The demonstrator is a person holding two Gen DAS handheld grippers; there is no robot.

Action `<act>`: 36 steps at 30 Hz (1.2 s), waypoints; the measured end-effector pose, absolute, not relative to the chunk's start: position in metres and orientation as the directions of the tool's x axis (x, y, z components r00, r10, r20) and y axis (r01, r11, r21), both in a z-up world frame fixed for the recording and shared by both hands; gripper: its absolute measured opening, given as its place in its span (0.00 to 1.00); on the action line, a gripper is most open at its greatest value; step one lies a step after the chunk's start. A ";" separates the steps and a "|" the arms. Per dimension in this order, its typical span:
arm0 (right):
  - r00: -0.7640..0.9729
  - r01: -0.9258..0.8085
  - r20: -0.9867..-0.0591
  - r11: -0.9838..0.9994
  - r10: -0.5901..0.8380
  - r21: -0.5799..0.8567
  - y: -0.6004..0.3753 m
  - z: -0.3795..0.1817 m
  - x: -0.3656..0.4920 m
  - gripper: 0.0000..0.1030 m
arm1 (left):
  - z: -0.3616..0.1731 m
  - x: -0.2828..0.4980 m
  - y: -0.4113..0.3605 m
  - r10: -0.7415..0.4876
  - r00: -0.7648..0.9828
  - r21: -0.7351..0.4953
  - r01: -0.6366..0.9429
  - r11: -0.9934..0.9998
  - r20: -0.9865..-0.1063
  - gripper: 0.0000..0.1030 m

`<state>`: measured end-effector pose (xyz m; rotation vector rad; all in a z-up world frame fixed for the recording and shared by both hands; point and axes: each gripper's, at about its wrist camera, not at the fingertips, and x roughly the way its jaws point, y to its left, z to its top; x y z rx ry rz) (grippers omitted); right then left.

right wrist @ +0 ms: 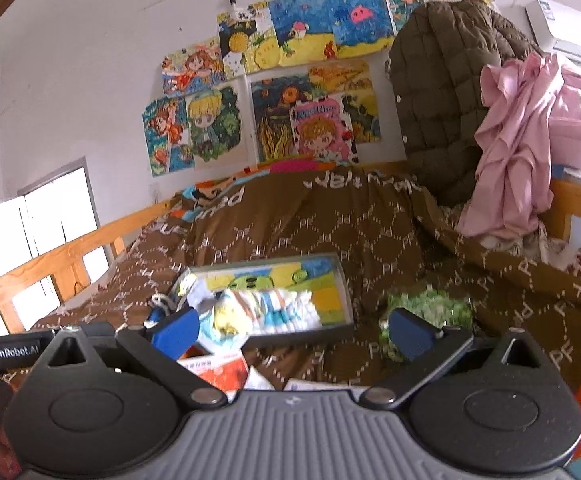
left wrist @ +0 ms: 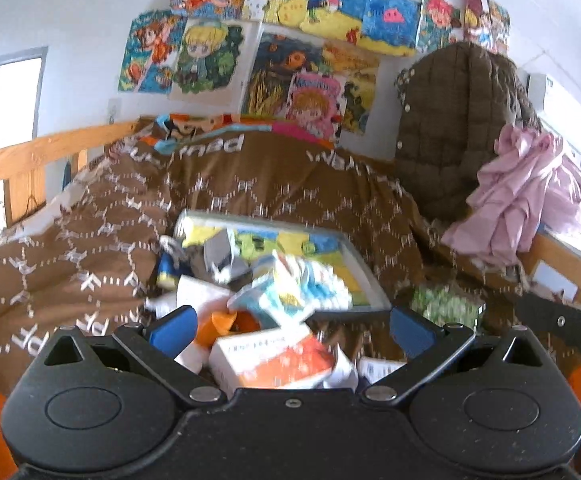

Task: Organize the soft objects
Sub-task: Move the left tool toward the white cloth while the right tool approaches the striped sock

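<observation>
A brown patterned quilt point(left wrist: 90, 232) point(right wrist: 298, 224) covers the bed. On it lies a flat framed picture tray point(left wrist: 364, 280) point(right wrist: 340, 276) piled with a striped white-blue soft packet point(left wrist: 302, 284) point(right wrist: 274, 308) and crumpled bits. An orange-white box point(left wrist: 274, 356) point(right wrist: 218, 372) lies nearest. A green-white crumpled packet point(left wrist: 442, 304) point(right wrist: 430, 308) rests on the quilt to the right. My left gripper point(left wrist: 290, 326) is open just above the box and the pile. My right gripper point(right wrist: 292, 330) is open, low over the tray's near edge. Neither holds anything.
A dark quilted jacket point(left wrist: 454, 128) point(right wrist: 442, 100) and pink cloth point(left wrist: 522, 192) point(right wrist: 530, 132) hang over the wooden rail point(left wrist: 570, 252) at right. A wooden rail point(left wrist: 30, 156) point(right wrist: 50, 264) runs along the left. Drawings point(left wrist: 290, 40) cover the wall. An air conditioner point(right wrist: 570, 28) sits at upper right.
</observation>
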<state>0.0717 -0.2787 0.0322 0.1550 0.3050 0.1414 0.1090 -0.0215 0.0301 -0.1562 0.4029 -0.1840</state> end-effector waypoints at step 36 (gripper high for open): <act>0.802 -0.115 -0.590 0.993 0.097 0.007 -0.240 -0.008 0.083 1.00 | -0.013 0.091 -0.023 -0.106 0.800 -0.020 0.116 0.993 -0.590 0.99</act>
